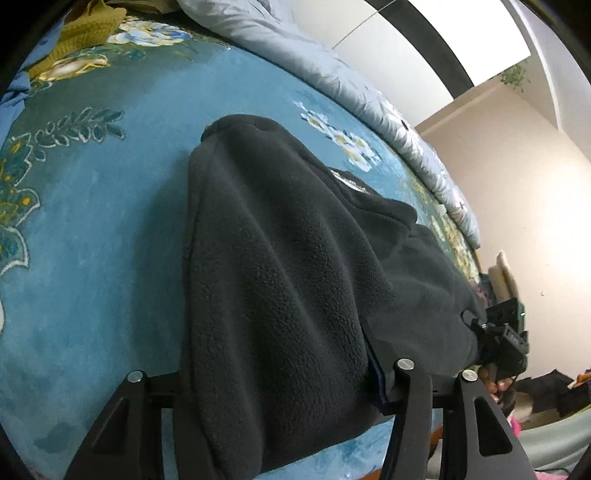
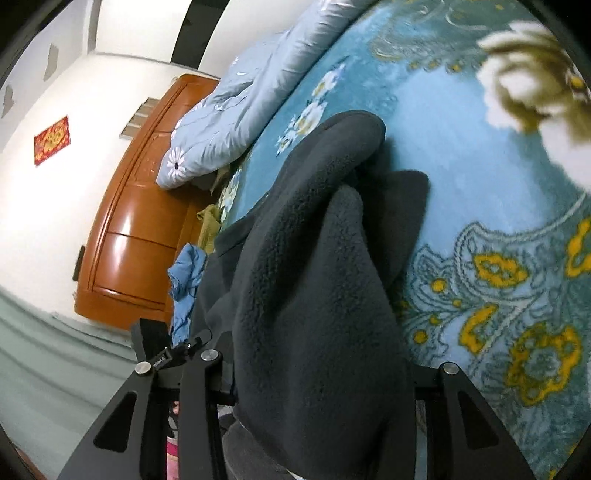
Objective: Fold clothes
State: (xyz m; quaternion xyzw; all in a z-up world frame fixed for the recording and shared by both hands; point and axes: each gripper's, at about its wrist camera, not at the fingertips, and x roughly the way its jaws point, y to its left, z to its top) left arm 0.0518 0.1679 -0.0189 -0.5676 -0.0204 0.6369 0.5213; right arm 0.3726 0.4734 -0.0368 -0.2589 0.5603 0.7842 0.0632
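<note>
Both grippers are on the dark grey fleece garment (image 1: 288, 266), one at each end of the same edge.

Left gripper (image 1: 280, 398): I see a thick wad of fleece bunched between its fingers, filling the gap. The jaws stand partway apart, closed onto the cloth. The fleece runs forward from the fingers and drapes down onto the blue floral blanket (image 1: 110, 229) ahead. To its right I see the right gripper's body, with fleece leading into it.

Right gripper (image 2: 317, 391): same story, fleece (image 2: 314, 295) packed between the fingers, pinched, jaws partway apart. Ahead of it the cloth rises into a rolled fold, then falls onto the blanket (image 2: 480, 184). To its left I catch part of the left gripper's housing just beside the fleece.

Garment is lifted at the gripper ends, and its far end lies on the blanket in front of both grippers. A small pale label (image 1: 349, 181) shows on it, forward and right of the left gripper.

Elsewhere:
- pale blue quilt (image 1: 332, 74) along the far edge of the bed, beyond the fleece
- olive knit item (image 1: 88, 33) and a blue cloth (image 1: 16, 88) far forward-left of the left gripper
- wooden headboard (image 2: 136, 221) left of the right gripper, red wall hanging (image 2: 51, 139) beyond it
</note>
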